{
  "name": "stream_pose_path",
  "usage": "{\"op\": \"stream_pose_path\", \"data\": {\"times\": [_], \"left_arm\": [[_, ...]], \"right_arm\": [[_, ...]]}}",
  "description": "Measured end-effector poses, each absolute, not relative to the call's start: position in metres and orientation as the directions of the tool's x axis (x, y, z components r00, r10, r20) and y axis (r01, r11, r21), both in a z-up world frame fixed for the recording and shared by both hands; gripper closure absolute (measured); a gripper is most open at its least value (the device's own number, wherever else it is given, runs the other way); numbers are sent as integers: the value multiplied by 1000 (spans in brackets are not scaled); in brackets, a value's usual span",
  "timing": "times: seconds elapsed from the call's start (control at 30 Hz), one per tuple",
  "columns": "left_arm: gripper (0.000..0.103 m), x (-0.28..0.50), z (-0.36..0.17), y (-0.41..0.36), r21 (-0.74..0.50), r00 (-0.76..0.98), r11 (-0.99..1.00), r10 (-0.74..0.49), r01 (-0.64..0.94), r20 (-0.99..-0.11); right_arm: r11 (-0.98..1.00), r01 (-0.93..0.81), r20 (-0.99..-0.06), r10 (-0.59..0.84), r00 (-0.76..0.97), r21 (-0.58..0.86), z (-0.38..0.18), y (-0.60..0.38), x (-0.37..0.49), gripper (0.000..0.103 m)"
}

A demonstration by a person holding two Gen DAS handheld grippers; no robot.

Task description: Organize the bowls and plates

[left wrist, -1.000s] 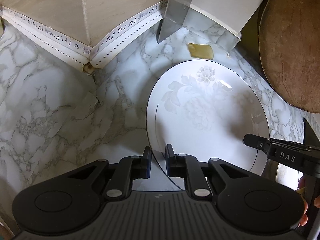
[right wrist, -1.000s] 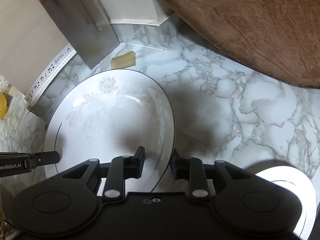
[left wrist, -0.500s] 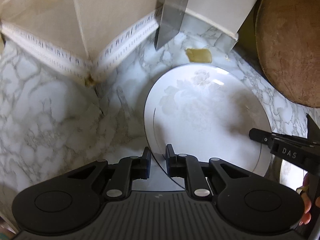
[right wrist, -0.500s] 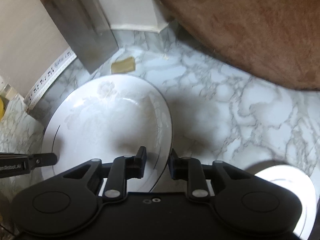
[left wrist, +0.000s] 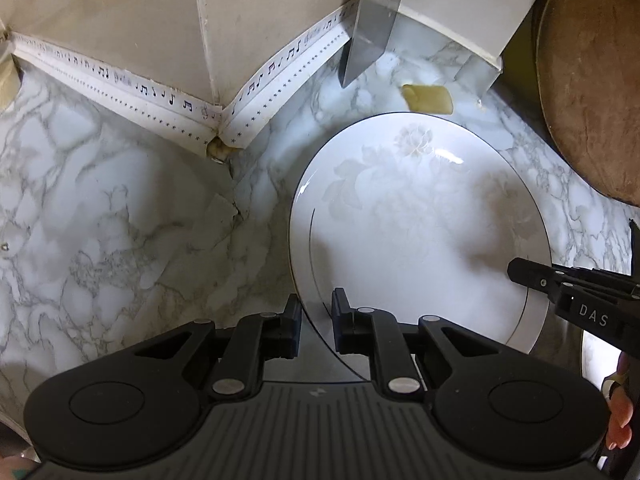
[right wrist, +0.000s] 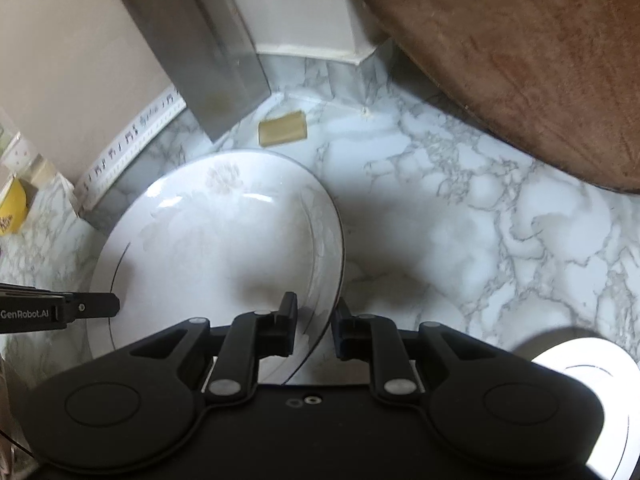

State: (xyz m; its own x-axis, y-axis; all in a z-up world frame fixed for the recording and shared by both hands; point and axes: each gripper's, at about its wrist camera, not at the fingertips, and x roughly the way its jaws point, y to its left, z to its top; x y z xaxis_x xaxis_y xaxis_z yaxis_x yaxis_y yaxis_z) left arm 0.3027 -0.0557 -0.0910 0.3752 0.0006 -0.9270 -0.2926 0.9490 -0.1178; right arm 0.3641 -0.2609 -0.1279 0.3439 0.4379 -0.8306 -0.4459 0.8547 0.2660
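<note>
A white plate (left wrist: 416, 232) with a faint flower pattern and a thin dark rim line lies over the marble counter (left wrist: 120, 240). My left gripper (left wrist: 316, 308) is shut on the plate's near-left rim. The rim runs between its two fingers. At the opposite rim, my right gripper (right wrist: 318, 308) is shut on the plate (right wrist: 224, 248), and the edge sits against its right finger. Each gripper's tip shows in the other view: the right one (left wrist: 532, 276) and the left one (right wrist: 100, 306). A shadow lies on the counter beside the plate.
A second white plate (right wrist: 580, 368) sits at the near right. A cleaver blade (left wrist: 372, 20) hangs against the wall behind. A round wooden board (right wrist: 520, 60) leans at the back right. A small yellowish block (left wrist: 428, 98) lies just beyond the plate. The wall corner (left wrist: 218, 148) is close on the left.
The right gripper's jaws have narrowed onto the plate's rim. The left gripper keeps its hold, and the plate has barely shifted.
</note>
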Motion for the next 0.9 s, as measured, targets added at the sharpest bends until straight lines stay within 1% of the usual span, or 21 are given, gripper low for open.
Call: {"op": "stream_pose_path", "data": {"times": [0.23, 0.37, 0.6, 0.73, 0.9], "left_arm": [[89, 299, -91, -52, -132, 381, 946, -9, -297, -925], [89, 300, -92, -50, -134, 384, 945, -9, -298, -923], [88, 292, -81, -58, -74, 410, 961, 44, -267, -911], [88, 283, -69, -61, -66, 439, 965, 53, -253, -897], [88, 269, -50, -73, -91, 481, 974, 21, -207, -877]], "right_arm": [[852, -454, -836, 435, 335, 262, -127, -262, 359, 82], [858, -460, -845, 410, 344, 230, -124, -259, 358, 76], [873, -436, -847, 392, 359, 219, -118, -273, 355, 69], [881, -421, -838, 388, 384, 215, -108, -284, 347, 61], [878, -421, -809, 412, 419, 229, -88, -298, 331, 56]]}}
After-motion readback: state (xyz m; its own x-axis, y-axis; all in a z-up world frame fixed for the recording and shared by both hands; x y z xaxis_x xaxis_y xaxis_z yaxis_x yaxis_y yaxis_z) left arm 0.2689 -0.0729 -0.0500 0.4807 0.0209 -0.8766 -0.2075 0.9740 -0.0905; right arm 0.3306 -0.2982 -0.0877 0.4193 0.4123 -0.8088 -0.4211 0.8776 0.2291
